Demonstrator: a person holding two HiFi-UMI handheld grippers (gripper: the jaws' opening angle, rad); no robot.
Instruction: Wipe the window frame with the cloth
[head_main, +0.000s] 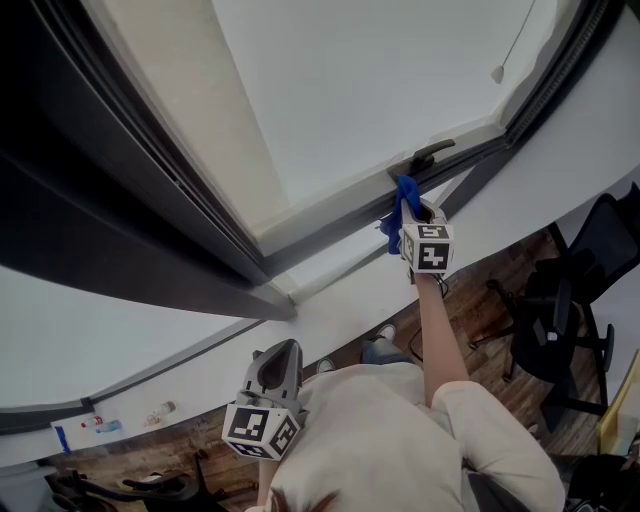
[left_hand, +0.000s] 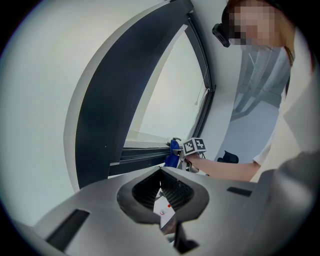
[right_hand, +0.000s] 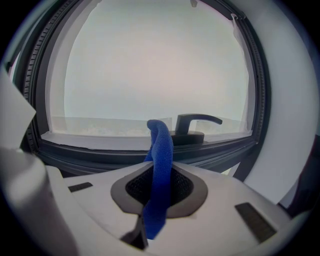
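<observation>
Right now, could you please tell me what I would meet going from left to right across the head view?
In order: left gripper → blue fabric cloth → black swivel office chair.

2 grippers (head_main: 283, 352) (head_main: 410, 208), 1 cloth (head_main: 404, 192), 1 window handle (head_main: 426, 156)

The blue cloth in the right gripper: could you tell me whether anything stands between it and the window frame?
Nothing visible does. The right gripper holds the blue cloth at the dark lower window frame; the window handle sits just right of it, not between.
</observation>
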